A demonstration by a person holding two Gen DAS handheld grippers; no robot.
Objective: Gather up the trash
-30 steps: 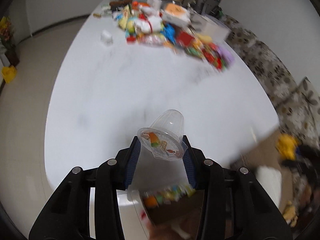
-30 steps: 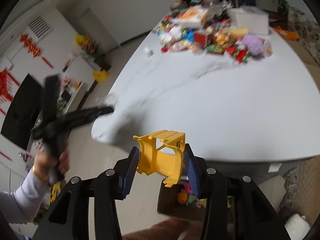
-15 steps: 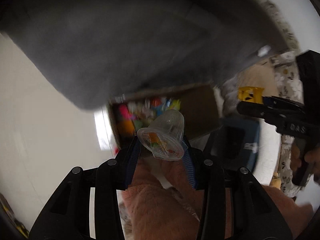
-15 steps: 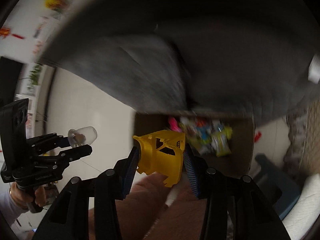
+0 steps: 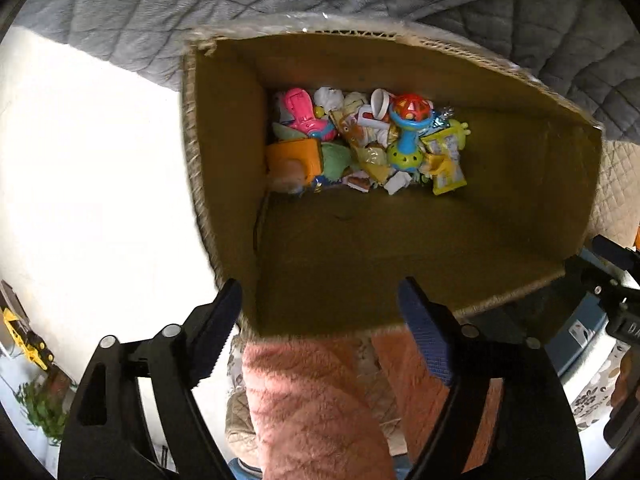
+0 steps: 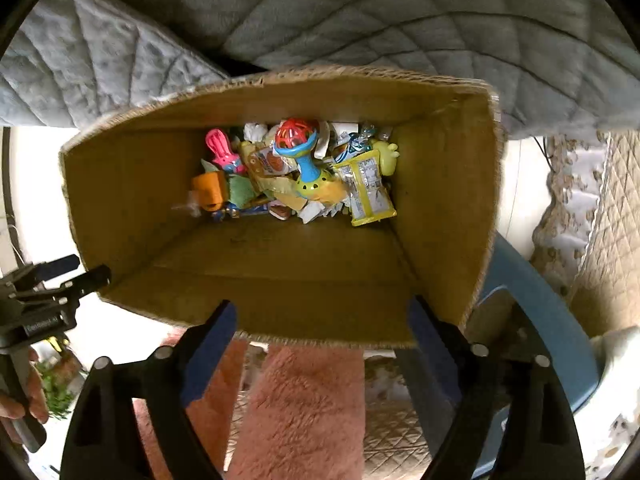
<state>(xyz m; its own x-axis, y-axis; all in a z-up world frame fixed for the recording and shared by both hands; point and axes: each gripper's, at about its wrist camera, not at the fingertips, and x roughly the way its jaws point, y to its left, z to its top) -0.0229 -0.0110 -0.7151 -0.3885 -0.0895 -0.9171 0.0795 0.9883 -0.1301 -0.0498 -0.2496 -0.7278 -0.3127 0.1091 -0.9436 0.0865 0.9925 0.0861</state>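
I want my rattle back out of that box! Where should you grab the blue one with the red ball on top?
Grab the rattle by its thin blue neck, between the red cage ball and the green-yellow base. It lies on top of the pile in the cardboard box, so I'd come straight down through the open top. The neck looks narrower than either round end, so it should slip less.

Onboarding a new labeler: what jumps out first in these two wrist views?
The open cardboard box fills both views, seen from above, with a bright heap of toys and wrappers piled at its far end. On top of the heap lies a blue-handled rattle with a red ball head, and a pink toy sits toward the left. In the foreground, the left tongs and right tongs are opening over the box's near edge with nothing between them.
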